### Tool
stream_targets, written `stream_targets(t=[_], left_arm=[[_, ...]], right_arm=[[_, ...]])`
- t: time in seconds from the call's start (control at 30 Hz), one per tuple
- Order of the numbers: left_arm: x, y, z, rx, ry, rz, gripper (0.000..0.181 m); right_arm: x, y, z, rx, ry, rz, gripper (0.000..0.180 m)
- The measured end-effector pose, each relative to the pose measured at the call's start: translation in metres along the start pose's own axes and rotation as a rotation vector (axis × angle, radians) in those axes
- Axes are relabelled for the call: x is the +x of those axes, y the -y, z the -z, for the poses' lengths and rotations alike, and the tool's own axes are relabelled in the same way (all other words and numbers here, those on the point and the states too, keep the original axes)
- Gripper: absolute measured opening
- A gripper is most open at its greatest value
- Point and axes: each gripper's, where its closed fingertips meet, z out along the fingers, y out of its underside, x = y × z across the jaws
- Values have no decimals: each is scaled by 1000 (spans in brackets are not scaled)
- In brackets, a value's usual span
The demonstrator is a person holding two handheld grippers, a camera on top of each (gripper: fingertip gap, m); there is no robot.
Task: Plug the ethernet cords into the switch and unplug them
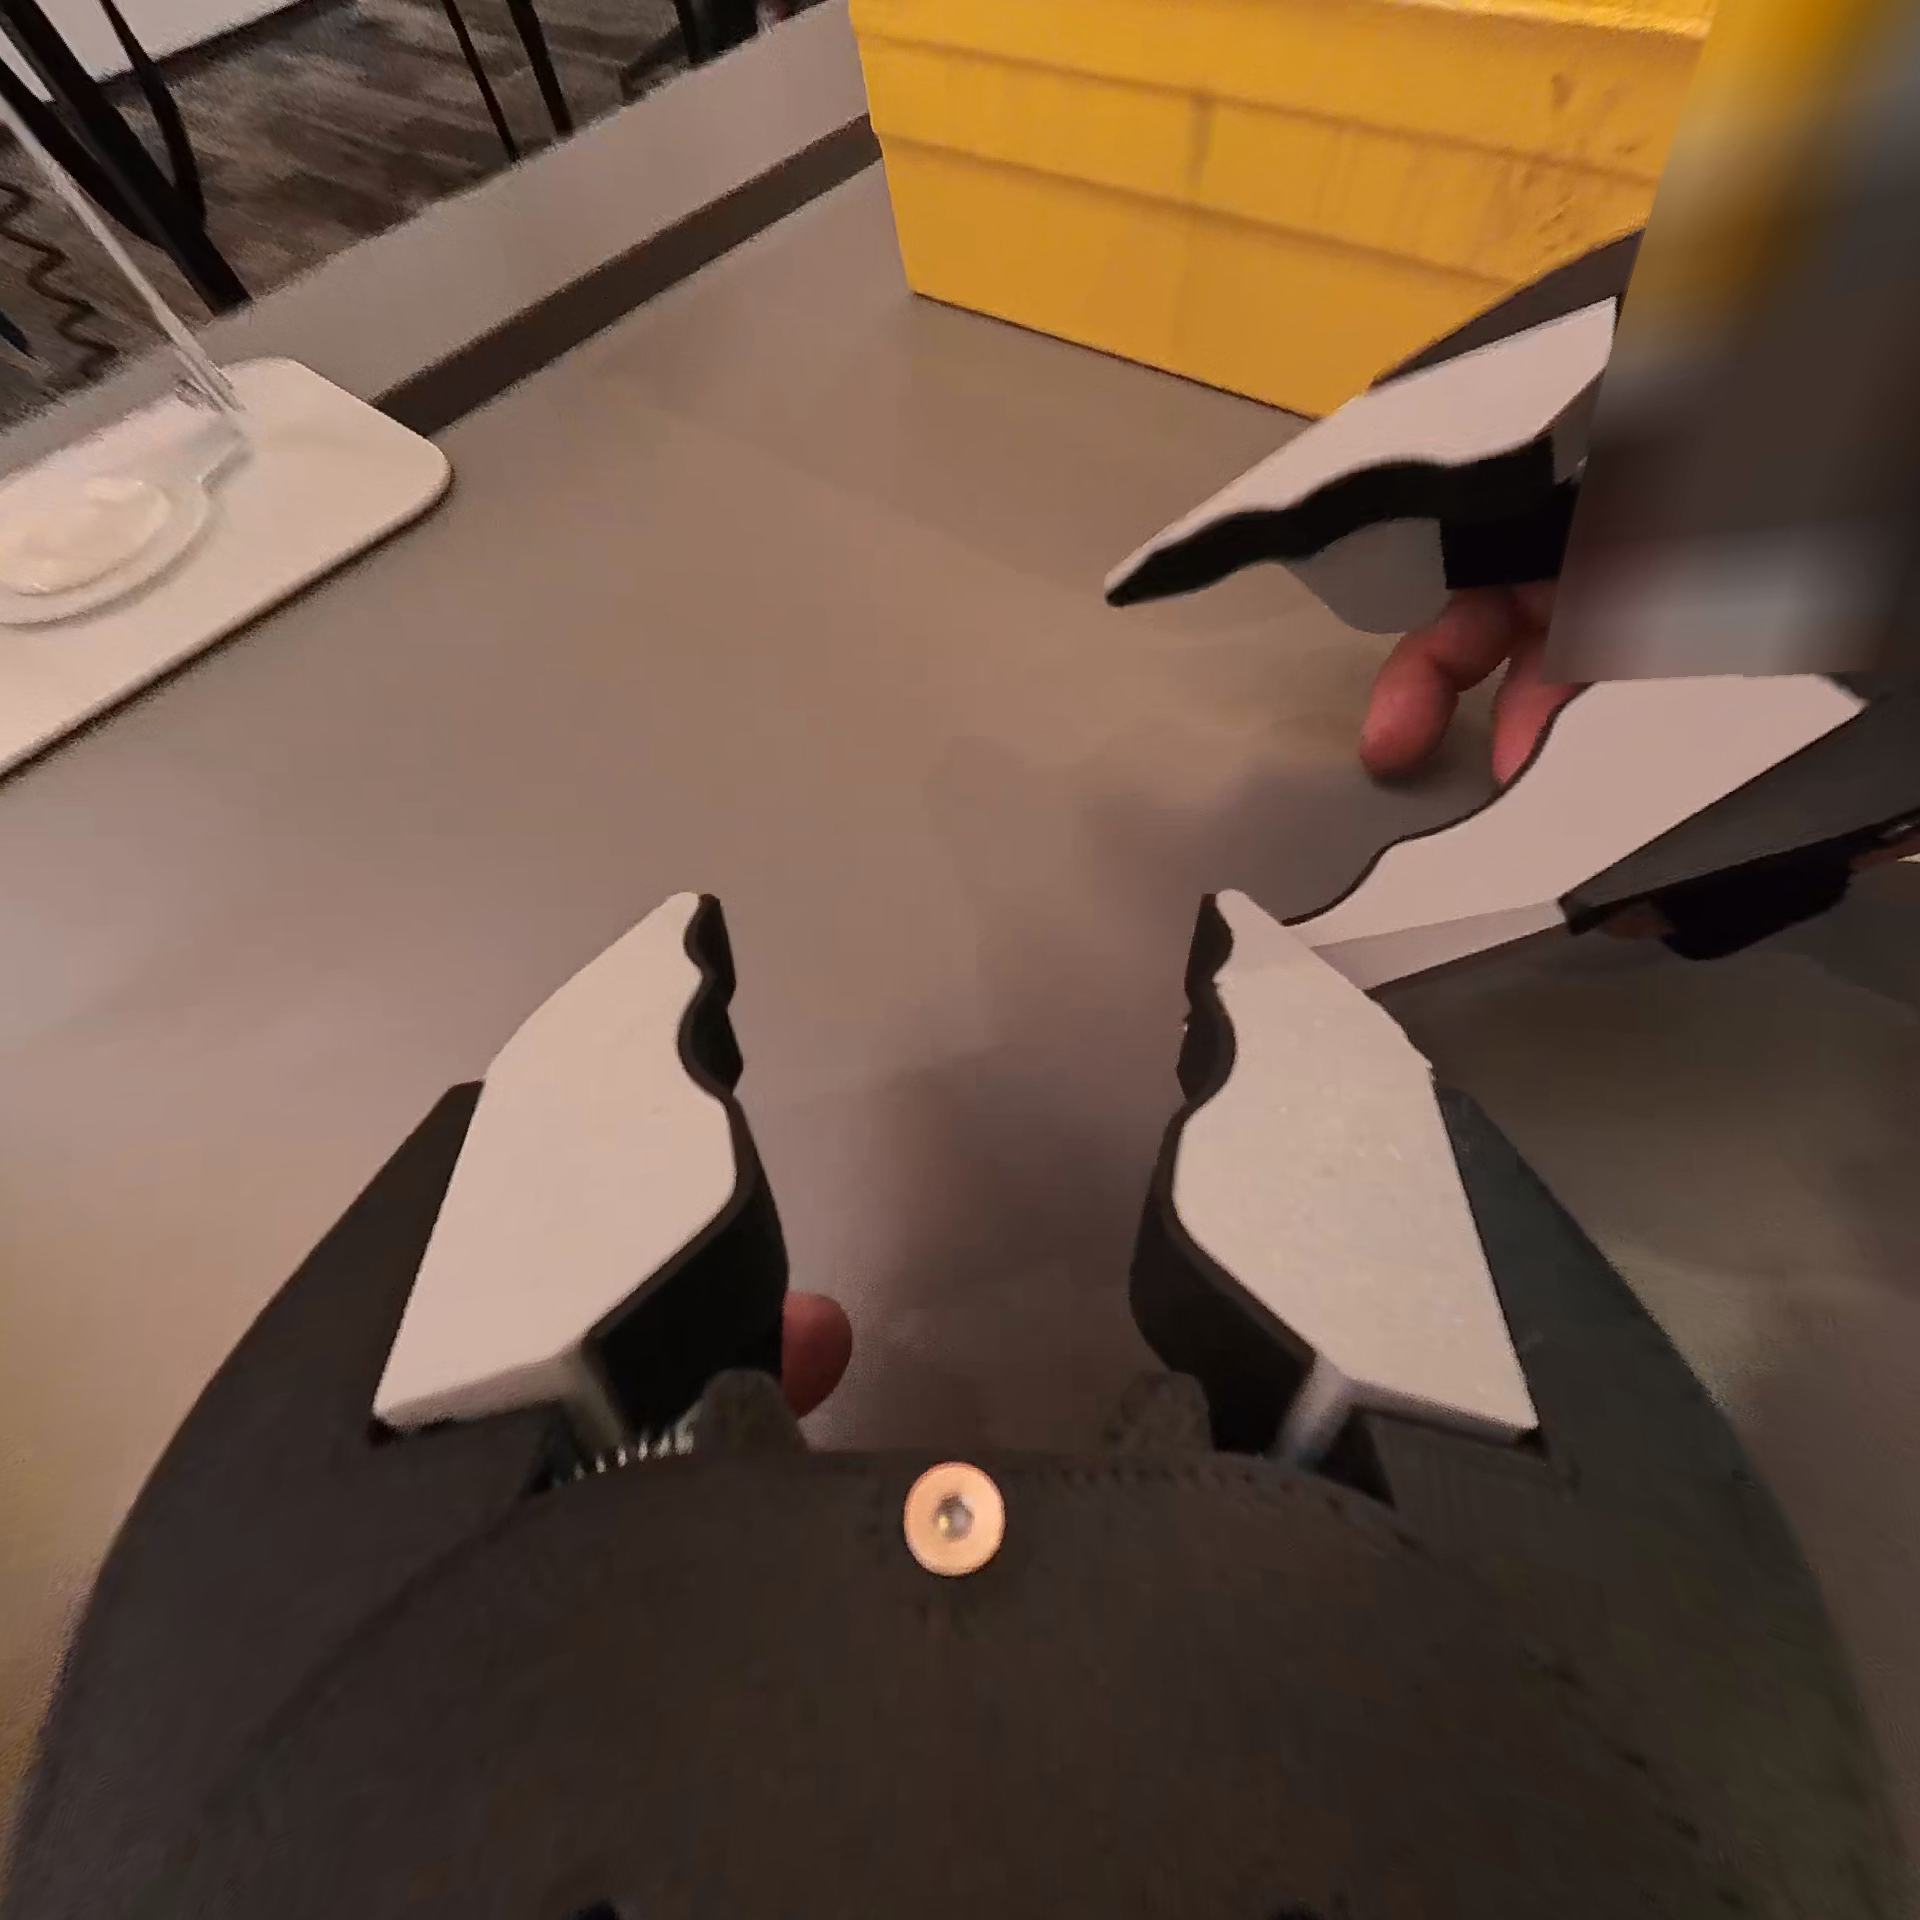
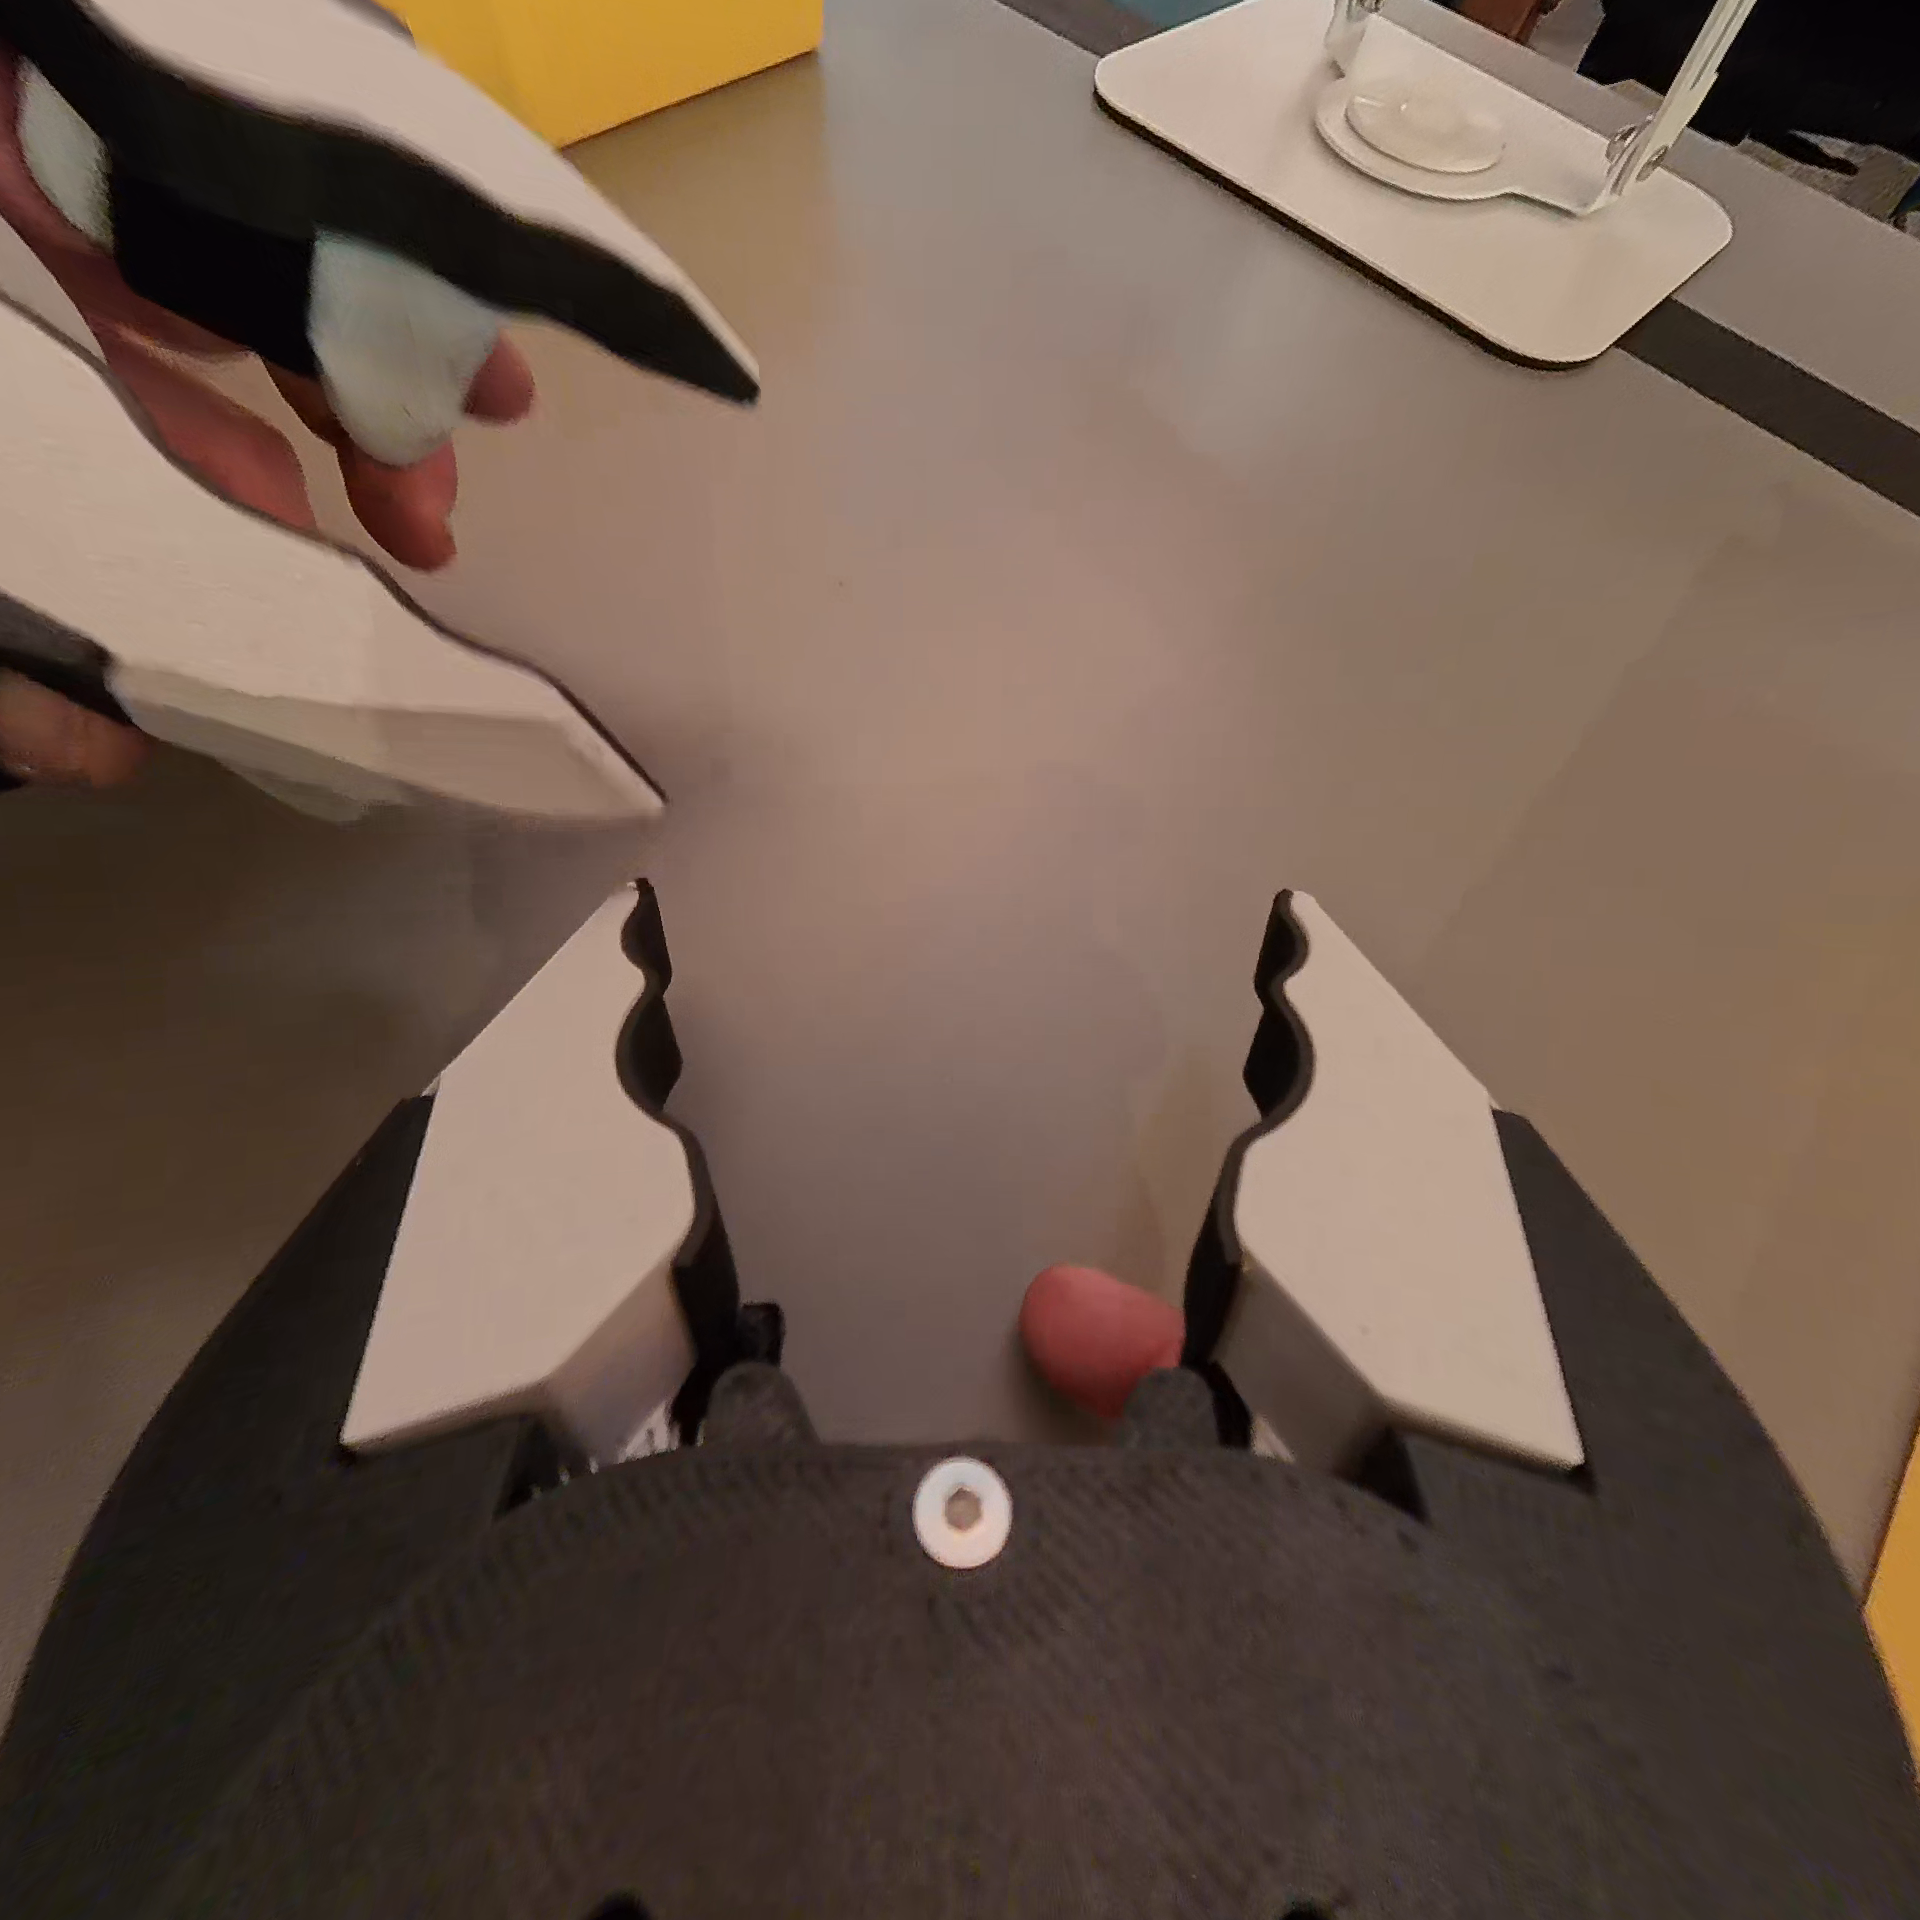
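No ethernet cord and no switch shows in either view. My left gripper (image 1: 961,920) is open and empty, held over the bare grey table (image 1: 727,644). My right gripper (image 2: 961,904) is open and empty over the same table (image 2: 1039,582). In the left wrist view the right gripper (image 1: 1205,758) comes in from the right, jaws apart, with a person's fingers behind it. In the right wrist view the left gripper (image 2: 707,592) comes in from the upper left, jaws apart, held by a hand with a pale fingertip cover.
A yellow box (image 1: 1268,177) stands at the far side of the table; it also shows in the right wrist view (image 2: 623,52). A white mat with a clear stand on it lies near the table edge (image 1: 260,540), (image 2: 1455,208). Chair legs stand beyond the edge.
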Motion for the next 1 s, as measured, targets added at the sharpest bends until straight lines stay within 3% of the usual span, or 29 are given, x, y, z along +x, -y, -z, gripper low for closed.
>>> stream_targets(t=[0.1,0.27,0.33,0.47,0.63,0.8,1.0], left_arm=[[-19,27,28,35,58,-48,83],[-120,77,122,81,396,-250,69],[-165,80,153,32,480,-279,56],[-253,63,186,-148,594,-310,46],[-294,18,149,-399,356,-275,59],[-326,-41,111,-706,180,-261,60],[-336,-90,82,-901,10,-208,71]], right_arm=[[1,-2,2,1,6,-2,111],[1,-3,3,3,27,-19,110],[1,-3,1,-5,32,-13,110],[-1,-5,-2,-24,39,6,108],[-1,-6,-7,-46,40,29,106],[-3,-7,-8,-54,61,44,106],[-3,-7,-7,-52,89,23,104]])
